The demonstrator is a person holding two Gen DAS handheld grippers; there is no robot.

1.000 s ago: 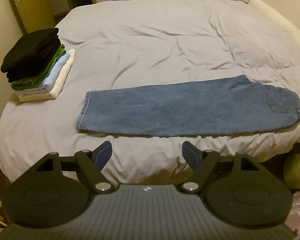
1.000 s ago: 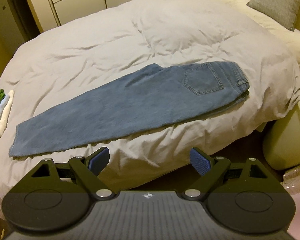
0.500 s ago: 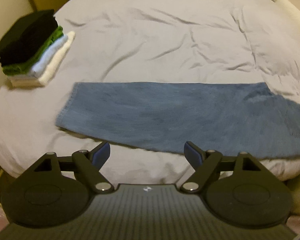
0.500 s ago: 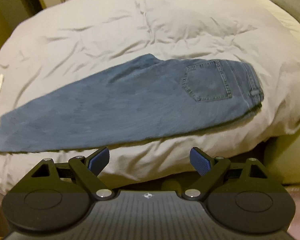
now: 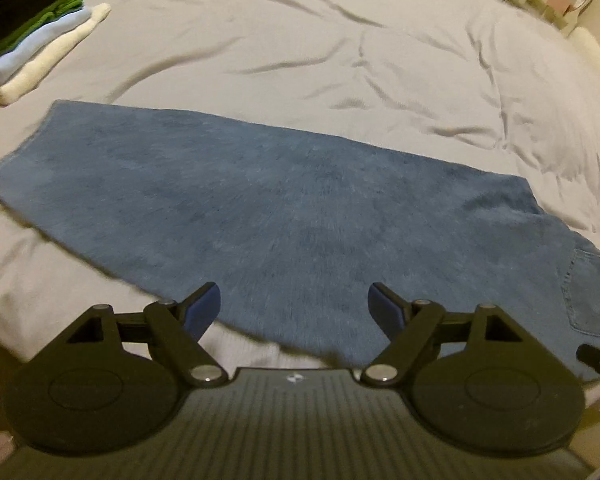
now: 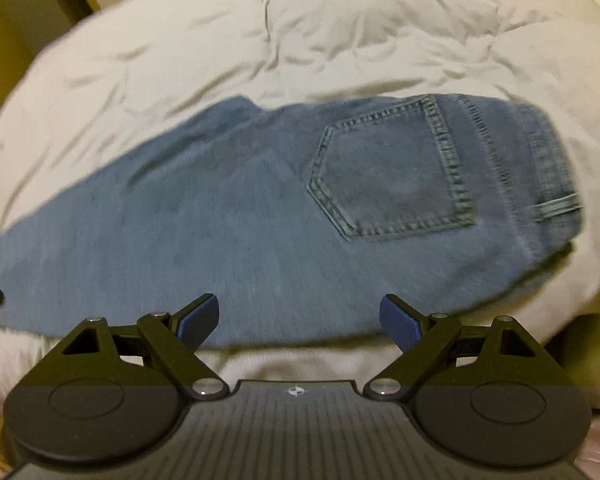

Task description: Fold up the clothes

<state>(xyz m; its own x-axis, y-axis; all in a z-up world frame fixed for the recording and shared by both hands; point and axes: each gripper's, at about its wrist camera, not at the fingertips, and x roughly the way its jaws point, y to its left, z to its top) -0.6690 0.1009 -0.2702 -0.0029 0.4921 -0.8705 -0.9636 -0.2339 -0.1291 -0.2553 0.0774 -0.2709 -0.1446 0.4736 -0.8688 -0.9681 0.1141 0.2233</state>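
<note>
A wide bed covered by a pale grey, wrinkled duvet fills both views. Across its near side lies a pair of blue jeans, folded lengthwise so one leg lies on the other, spread flat along the edge of the bed. In the left wrist view the hem end points toward the left and the waist end runs off to the right; in the right wrist view the waist end sits at the right, with a stitched back pocket facing up and a belt loop beside it. At the far left corner of the bed, well apart from the jeans, stands a stack of folded clothes: black on top, then green, light blue and cream at the bottom. The left gripper hangs over the near edge of the jeans around mid-leg, its blue-padded fingers spread wide and holding nothing. The right gripper hangs over the near edge below the pocket, its fingers likewise spread apart and empty. Both views are blurred by motion.
</note>
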